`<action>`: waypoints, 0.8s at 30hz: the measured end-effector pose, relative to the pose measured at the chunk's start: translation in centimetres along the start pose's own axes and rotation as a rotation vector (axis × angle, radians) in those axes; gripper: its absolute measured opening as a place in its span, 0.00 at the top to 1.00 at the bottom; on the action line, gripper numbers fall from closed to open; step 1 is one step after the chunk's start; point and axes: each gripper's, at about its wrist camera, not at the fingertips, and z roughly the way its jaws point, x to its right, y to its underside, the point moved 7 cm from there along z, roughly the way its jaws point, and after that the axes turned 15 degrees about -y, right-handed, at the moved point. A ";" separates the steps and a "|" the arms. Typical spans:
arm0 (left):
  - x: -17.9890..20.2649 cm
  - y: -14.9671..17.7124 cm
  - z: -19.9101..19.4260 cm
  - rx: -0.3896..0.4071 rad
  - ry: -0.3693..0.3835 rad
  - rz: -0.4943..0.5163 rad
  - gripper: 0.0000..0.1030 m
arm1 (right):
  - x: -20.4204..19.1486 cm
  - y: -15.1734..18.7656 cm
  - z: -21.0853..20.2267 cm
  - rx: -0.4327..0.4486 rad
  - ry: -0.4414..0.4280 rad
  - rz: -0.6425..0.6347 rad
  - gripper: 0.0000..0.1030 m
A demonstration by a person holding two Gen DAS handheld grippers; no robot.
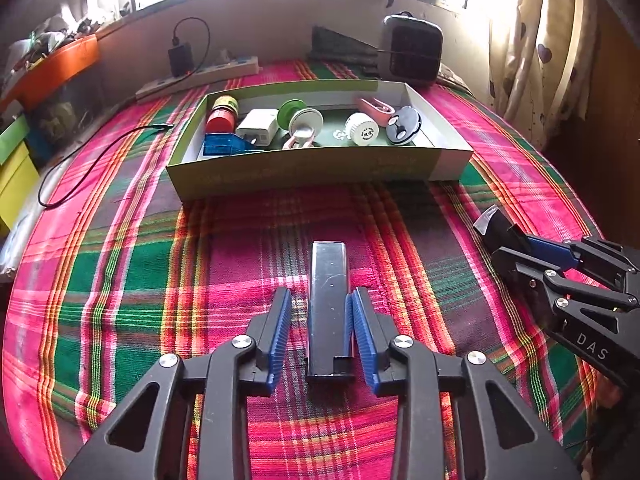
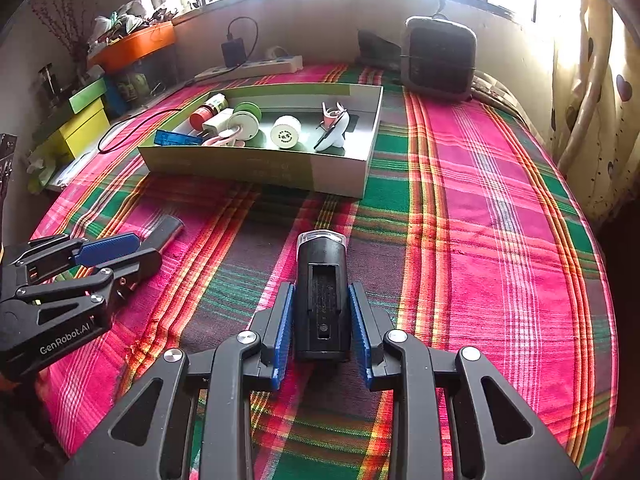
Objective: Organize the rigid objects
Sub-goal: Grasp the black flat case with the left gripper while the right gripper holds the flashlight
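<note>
blue pads of the left gripper [image 1: 320, 320] straddle a dark metal bar [image 1: 328, 304] lying on the plaid cloth [image 1: 120, 280]; only one pad touches it, so it is not clamped. right gripper [image 2: 322, 320] is clamped on a black torch [image 2: 322, 292], near the green tray [image 1: 304, 168] of small objects.

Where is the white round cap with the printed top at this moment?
The white round cap lies in the open box, right of centre, between the green spool and the pink clip.

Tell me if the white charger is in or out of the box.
In: the white charger lies inside the box, beside the blue case.
</note>
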 end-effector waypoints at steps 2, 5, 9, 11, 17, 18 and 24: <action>-0.2 0.0 0.0 0.002 -0.003 -0.006 0.78 | 0.0 0.0 0.0 -0.002 0.003 0.000 0.72; -0.4 0.0 0.1 0.001 0.010 -0.018 0.78 | 0.1 0.0 0.1 -0.005 0.006 0.002 0.72; -0.5 0.0 0.1 0.003 0.010 -0.019 0.78 | 0.2 0.1 0.1 -0.005 0.009 0.004 0.72; -0.5 0.0 0.1 0.001 0.011 -0.023 0.78 | 0.2 0.0 0.1 -0.006 0.011 0.006 0.72; -0.5 0.0 0.1 0.001 0.015 -0.023 0.78 | 0.2 0.0 0.1 -0.007 0.015 0.004 0.72; -0.6 0.0 0.1 0.000 0.016 -0.024 0.78 | 0.2 0.0 0.1 -0.006 0.015 0.004 0.72; -0.4 -0.2 0.0 -0.001 0.032 -0.029 0.78 | -0.2 -0.2 0.0 -0.002 0.013 -0.001 0.72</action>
